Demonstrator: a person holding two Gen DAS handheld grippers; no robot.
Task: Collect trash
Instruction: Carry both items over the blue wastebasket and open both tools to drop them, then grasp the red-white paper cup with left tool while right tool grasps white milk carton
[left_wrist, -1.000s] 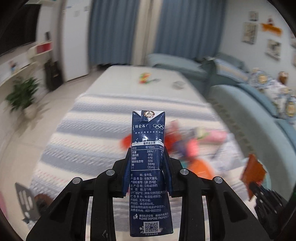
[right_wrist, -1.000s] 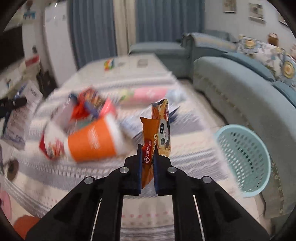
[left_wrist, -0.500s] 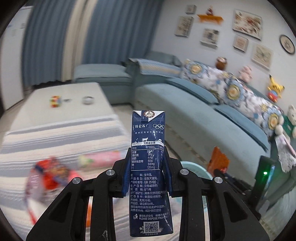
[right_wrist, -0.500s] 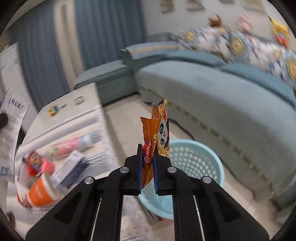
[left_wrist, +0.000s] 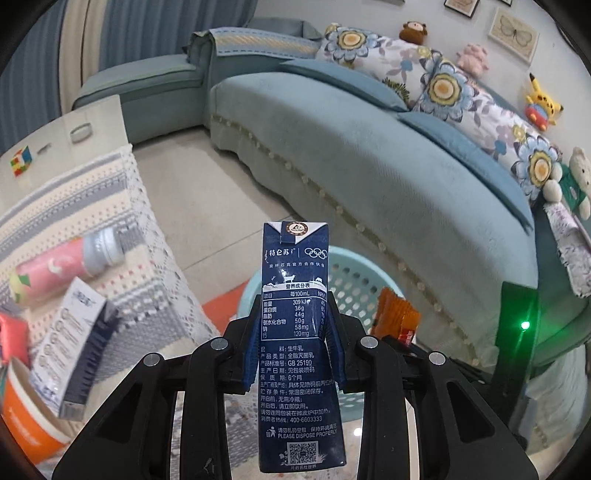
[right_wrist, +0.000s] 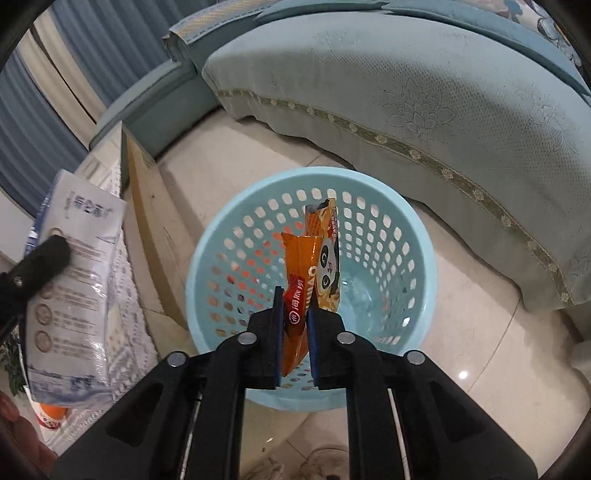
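Observation:
My left gripper (left_wrist: 293, 332) is shut on a dark blue milk carton (left_wrist: 295, 295), held upright in front of the light blue perforated basket (left_wrist: 351, 266). In the right wrist view my right gripper (right_wrist: 295, 306) hangs straight over the basket (right_wrist: 406, 214). An orange panda snack wrapper (right_wrist: 310, 266) stands between its pads, and the jaws are opening slightly. The same wrapper (left_wrist: 397, 314) shows to the right of the carton in the left wrist view. At the left edge of the right wrist view the milk carton (right_wrist: 74, 277) appears with one of the left gripper's fingers (right_wrist: 48, 254) across it.
A teal sofa (left_wrist: 369, 166) runs behind the basket. On the striped cloth of the low table (left_wrist: 74, 206) at left lie a pink bottle (left_wrist: 55, 266), a white and navy carton (left_wrist: 70, 332) and an orange cup (left_wrist: 26, 417). A puzzle cube (left_wrist: 20, 160) sits further back.
Both grippers swung right from the littered table toward the sofa and tilted down. The basket now lies directly under the right gripper, whose pads have parted a little. The left still grips the carton.

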